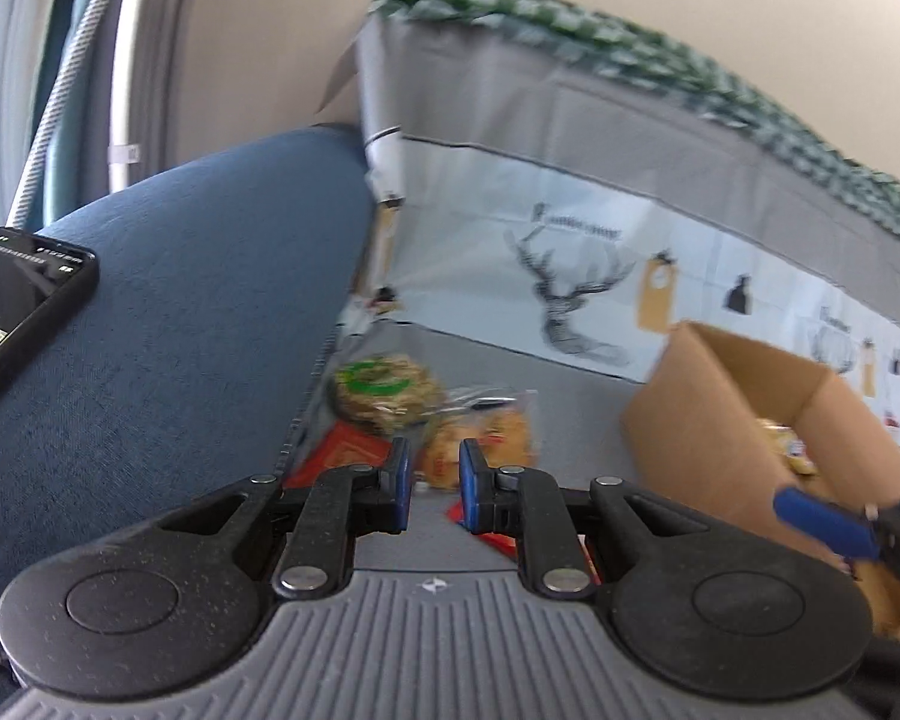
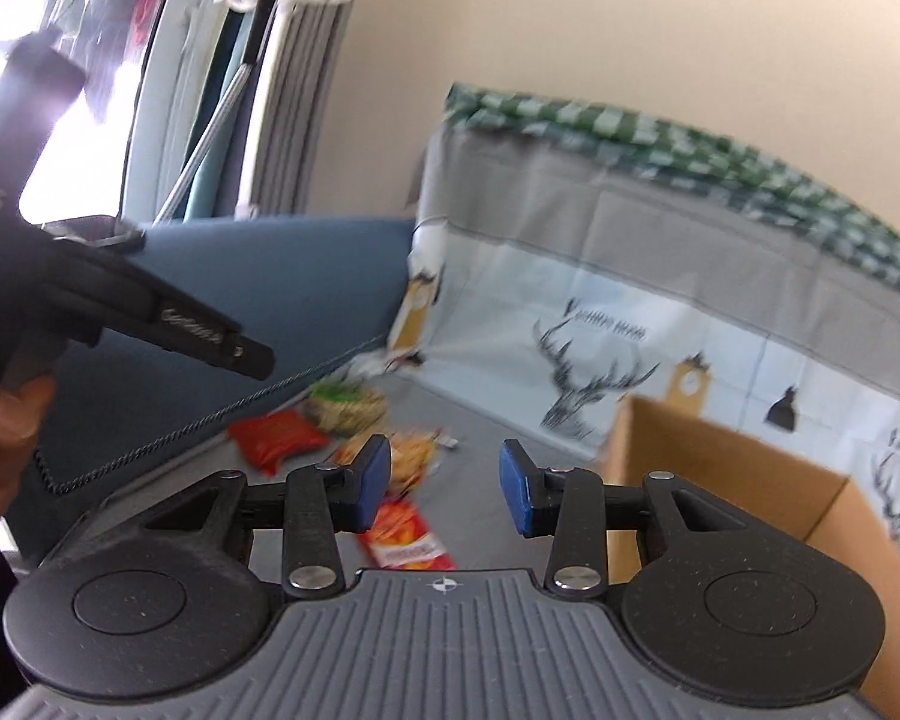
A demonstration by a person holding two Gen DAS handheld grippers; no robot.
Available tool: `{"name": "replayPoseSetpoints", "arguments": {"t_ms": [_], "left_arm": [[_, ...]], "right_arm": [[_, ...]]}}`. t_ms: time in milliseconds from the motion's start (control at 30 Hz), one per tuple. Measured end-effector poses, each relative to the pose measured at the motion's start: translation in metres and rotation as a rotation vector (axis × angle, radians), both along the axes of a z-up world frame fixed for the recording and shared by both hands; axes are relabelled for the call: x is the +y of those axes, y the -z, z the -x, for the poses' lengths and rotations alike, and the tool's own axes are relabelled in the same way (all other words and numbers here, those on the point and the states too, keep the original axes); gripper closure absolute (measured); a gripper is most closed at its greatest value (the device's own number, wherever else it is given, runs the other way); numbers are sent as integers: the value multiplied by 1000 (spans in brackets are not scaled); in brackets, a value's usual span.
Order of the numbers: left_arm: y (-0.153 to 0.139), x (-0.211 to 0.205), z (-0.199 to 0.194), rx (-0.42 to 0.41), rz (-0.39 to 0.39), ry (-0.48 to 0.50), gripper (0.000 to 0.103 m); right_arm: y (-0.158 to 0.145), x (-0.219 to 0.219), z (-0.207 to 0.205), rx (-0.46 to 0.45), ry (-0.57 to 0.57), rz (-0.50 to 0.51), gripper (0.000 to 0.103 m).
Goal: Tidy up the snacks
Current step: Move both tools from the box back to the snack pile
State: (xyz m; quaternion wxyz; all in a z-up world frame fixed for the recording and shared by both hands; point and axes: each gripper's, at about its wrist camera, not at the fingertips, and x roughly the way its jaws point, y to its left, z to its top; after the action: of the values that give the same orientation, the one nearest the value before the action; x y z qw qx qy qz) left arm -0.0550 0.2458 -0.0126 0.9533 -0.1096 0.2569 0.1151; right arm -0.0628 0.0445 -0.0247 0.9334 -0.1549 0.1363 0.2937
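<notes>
Several snack packs lie on the grey cloth by the blue cushion: a round pack with a green label (image 1: pixel 384 387) (image 2: pixel 345 405), an orange clear bag (image 1: pixel 486 441) (image 2: pixel 411 453), a red pack (image 2: pixel 273 435) and a red-orange pack (image 2: pixel 408 537). My left gripper (image 1: pixel 435 483) hovers just short of the orange bag, its jaws a narrow gap apart with nothing between them. My right gripper (image 2: pixel 444 489) is open and empty above the cloth, right of the snacks. A cardboard box (image 1: pixel 750 420) (image 2: pixel 720 468) stands open at the right with some snacks inside (image 1: pixel 789 447).
A blue cushion (image 1: pixel 180 312) rises at the left with a black phone (image 1: pixel 12 306) on it. A deer-print cloth (image 1: pixel 570 294) hangs behind. The left gripper's body and the hand holding it (image 2: pixel 90 300) show at the left of the right wrist view.
</notes>
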Motion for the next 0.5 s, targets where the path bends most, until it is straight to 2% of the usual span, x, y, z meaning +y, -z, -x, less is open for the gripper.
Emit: {"name": "replayPoseSetpoints", "arguments": {"t_ms": [200,333,400,433,467,500], "left_arm": [[14,4,-24,45,-65,-32,86],[26,0,-43,75,-140,-28,84],[34,1,-51,84,-158,-29,78],[38,2,-56,95,-162,-36,67],[42,3,-60,107,-164,-42,66],[46,4,-65,113,-166,-35,65]], "right_arm": [[30,27,-17,48,-10,52,60],[52,38,-35,75,13,85,53],[58,44,-47,106,34,83,47],[63,46,-52,119,44,84,43],[68,50,-57,132,59,93,37],[73,53,-63,145,77,106,36]]}}
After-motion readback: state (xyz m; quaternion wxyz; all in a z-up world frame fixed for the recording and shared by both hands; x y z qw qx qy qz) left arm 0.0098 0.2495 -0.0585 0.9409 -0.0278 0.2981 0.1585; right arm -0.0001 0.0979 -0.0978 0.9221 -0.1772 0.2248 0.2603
